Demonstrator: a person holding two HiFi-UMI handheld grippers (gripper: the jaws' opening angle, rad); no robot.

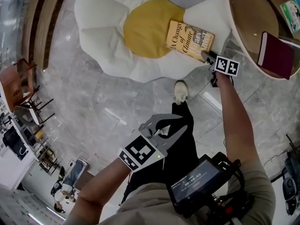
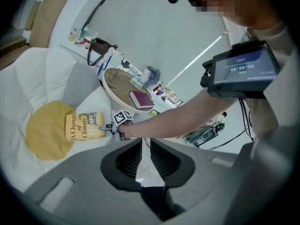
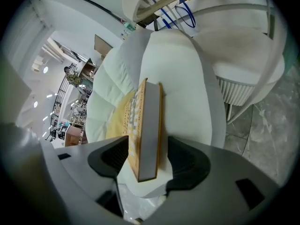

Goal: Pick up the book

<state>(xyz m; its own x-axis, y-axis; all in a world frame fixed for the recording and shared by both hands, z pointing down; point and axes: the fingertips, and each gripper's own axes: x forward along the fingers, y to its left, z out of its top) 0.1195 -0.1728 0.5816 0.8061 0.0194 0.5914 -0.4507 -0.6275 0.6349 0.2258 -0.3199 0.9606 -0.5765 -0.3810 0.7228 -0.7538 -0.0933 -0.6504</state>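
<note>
The book (image 1: 190,37), yellow with "A Change of Climate" on its cover, lies flat on the yellow middle (image 1: 143,29) of a white flower-shaped cushion seat (image 1: 101,18). My right gripper (image 1: 208,56) reaches to the book's near edge. In the right gripper view the book (image 3: 147,125) stands edge-on between the jaws of the right gripper (image 3: 148,153), with a visible gap on one side; they are open. My left gripper (image 1: 185,121) hangs lower, close to my body, shut on nothing. The left gripper view shows the book (image 2: 84,125) and the right gripper (image 2: 104,127) from afar.
A round table with a white rim (image 1: 235,32) stands right of the seat, a maroon book (image 1: 277,55) on its wooden top. My shoe (image 1: 181,91) rests on the grey marble floor (image 1: 93,102). A screen device (image 1: 197,184) hangs at my chest.
</note>
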